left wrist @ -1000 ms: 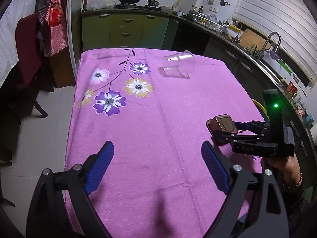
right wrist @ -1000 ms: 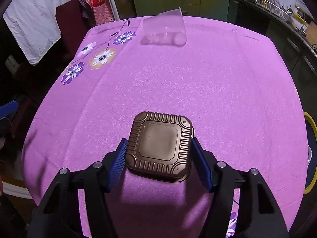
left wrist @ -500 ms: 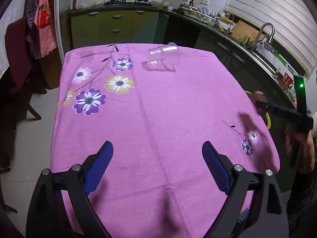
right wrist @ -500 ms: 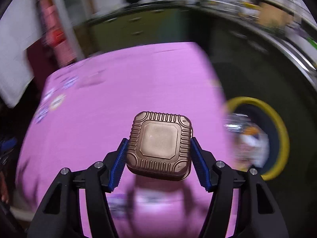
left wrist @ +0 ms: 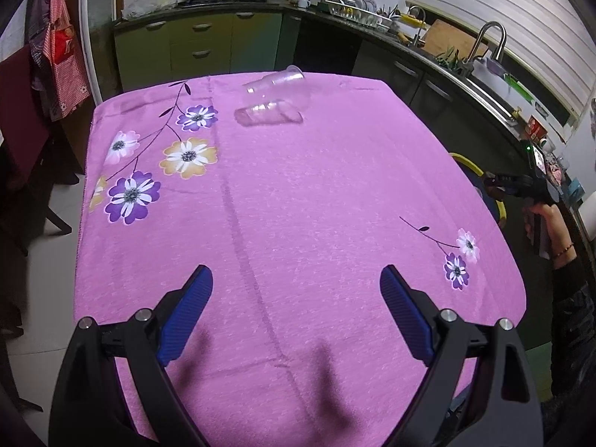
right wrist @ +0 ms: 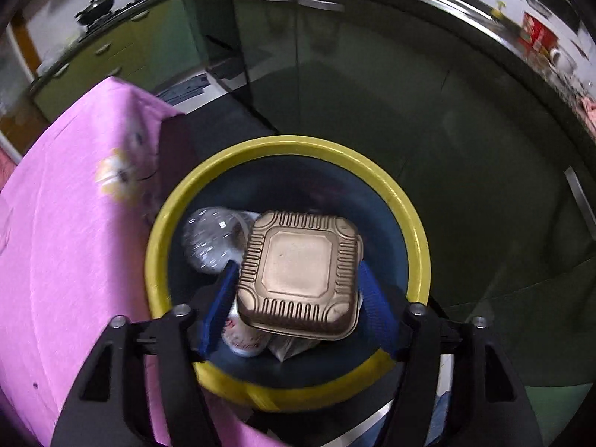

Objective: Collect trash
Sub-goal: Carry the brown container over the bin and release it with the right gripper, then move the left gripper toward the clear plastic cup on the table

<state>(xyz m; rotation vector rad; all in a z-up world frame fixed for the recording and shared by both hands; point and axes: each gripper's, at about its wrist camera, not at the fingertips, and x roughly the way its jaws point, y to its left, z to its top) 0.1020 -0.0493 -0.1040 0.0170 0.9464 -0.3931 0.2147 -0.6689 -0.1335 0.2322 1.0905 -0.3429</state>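
Tabletop [left wrist: 298, 205] fills the left view, where the left tool [left wrist: 296, 309] hovers with blue pads spread wide, empty. Right tool [right wrist: 298, 290] pinches a square brown ribbed container [right wrist: 300, 273], flat face up, at frame centre above the yellow-rimmed bin [right wrist: 417, 231]. A clear cup [left wrist: 273, 100] lies on its side at upper centre, its mouth toward the upper right.
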